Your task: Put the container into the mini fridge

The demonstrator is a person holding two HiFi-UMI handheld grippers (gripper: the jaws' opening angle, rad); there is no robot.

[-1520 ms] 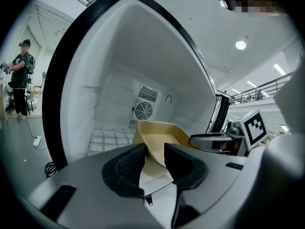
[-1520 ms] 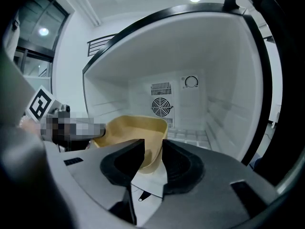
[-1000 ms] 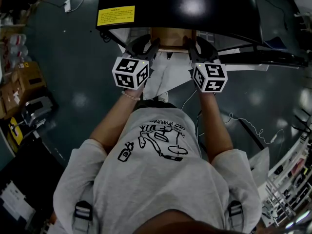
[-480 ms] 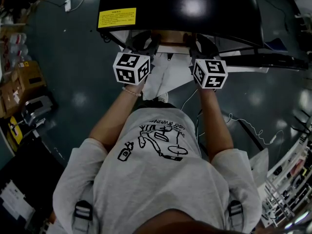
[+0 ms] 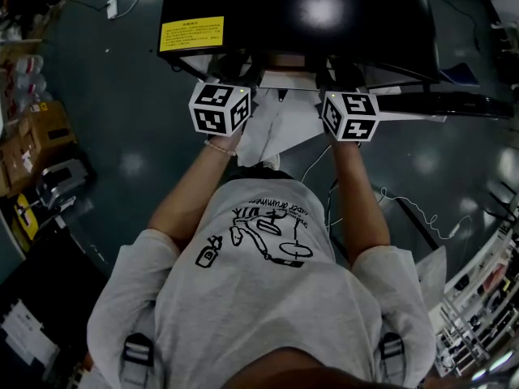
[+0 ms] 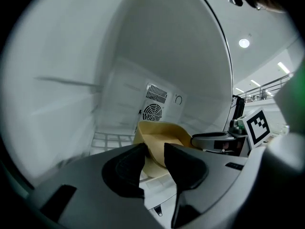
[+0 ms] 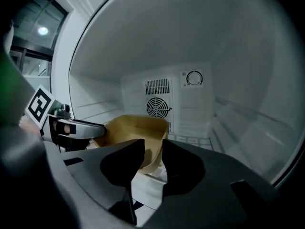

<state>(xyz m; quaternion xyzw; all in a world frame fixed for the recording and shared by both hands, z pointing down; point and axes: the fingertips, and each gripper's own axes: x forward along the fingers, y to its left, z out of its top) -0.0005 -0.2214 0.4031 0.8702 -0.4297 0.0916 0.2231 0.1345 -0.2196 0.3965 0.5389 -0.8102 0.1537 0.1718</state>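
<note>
A tan, open-topped container (image 6: 162, 135) hangs between my two grippers, just inside the white cavity of the mini fridge (image 5: 308, 14). My left gripper (image 6: 155, 159) is shut on the container's left rim. My right gripper (image 7: 152, 156) is shut on the container (image 7: 136, 128) at its right rim. In the head view the fridge's black top hides nearly all of it; only a tan sliver of the container (image 5: 284, 59) shows between the left gripper (image 5: 233, 73) and the right gripper (image 5: 339, 75). Each gripper view shows the other gripper across the container.
A fan grille (image 7: 157, 107) and a dial (image 7: 194, 78) sit on the fridge's back wall, with a wire shelf (image 6: 107, 140) below the container. The open fridge door (image 5: 442, 101) juts right. Cardboard boxes (image 5: 32, 136) stand at left; a cable (image 5: 413, 209) trails on the floor.
Both grippers have carried the container forward into the fridge. Its tan body, plain a second ago, now lies almost wholly under the fridge's black top.
</note>
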